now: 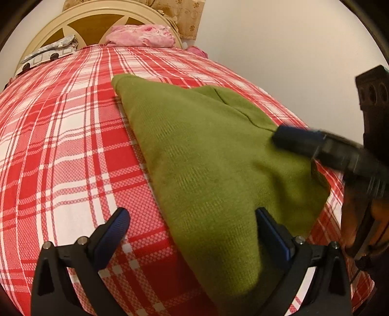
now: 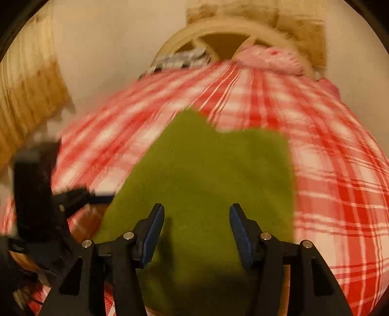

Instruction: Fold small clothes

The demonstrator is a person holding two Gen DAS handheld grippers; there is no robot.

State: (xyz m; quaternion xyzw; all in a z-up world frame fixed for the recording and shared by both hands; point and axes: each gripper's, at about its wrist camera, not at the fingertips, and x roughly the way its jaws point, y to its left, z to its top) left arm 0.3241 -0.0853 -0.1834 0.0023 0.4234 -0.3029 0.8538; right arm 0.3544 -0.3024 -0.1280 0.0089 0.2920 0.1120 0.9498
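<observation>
A small olive-green knit garment (image 1: 206, 155) lies folded flat on a red and white plaid bedsheet (image 1: 60, 145). My left gripper (image 1: 192, 216) is open and empty, just above the garment's near left edge. My right gripper (image 2: 197, 218) is open and empty over the garment (image 2: 214, 170). In the left wrist view the right gripper's fingers (image 1: 296, 138) reach in from the right, over the garment's right side. The left gripper (image 2: 97, 194) shows blurred at the left of the right wrist view.
A rounded cream headboard (image 1: 97, 21) stands at the far end of the bed. A pink pillow (image 1: 141, 36) and a patterned grey item (image 1: 48, 53) lie against it. A bare cream wall (image 1: 291, 48) lies to the right. Wooden furniture (image 2: 26, 97) stands left.
</observation>
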